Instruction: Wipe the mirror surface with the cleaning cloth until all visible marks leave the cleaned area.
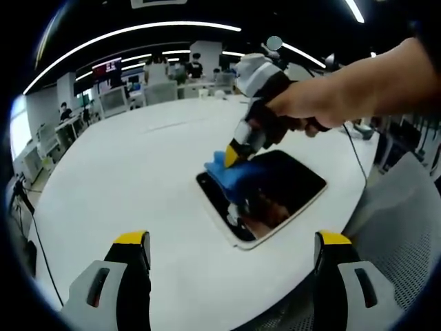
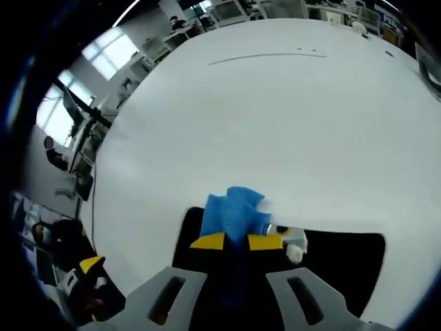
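Note:
A dark rectangular mirror (image 1: 279,193) with a white frame lies flat on the white table (image 1: 138,179). A blue cleaning cloth (image 1: 234,176) rests on the mirror's left end, and my right gripper (image 1: 234,155) comes down from the upper right, shut on it, with a hand around its handle. In the right gripper view the blue cloth (image 2: 234,214) bunches between the yellow-tipped jaws of my right gripper (image 2: 236,241) over the mirror (image 2: 344,269). A whitish smear (image 2: 293,245) sits just right of the cloth. My left gripper (image 1: 231,241) stands open, well short of the mirror.
The mirror lies near the round table's right edge (image 1: 351,200). A grey mesh chair (image 1: 406,227) stands past that edge. Desks, monitors and seated people (image 1: 158,69) fill the room behind the table. A thin cable (image 1: 355,148) trails off the table's right side.

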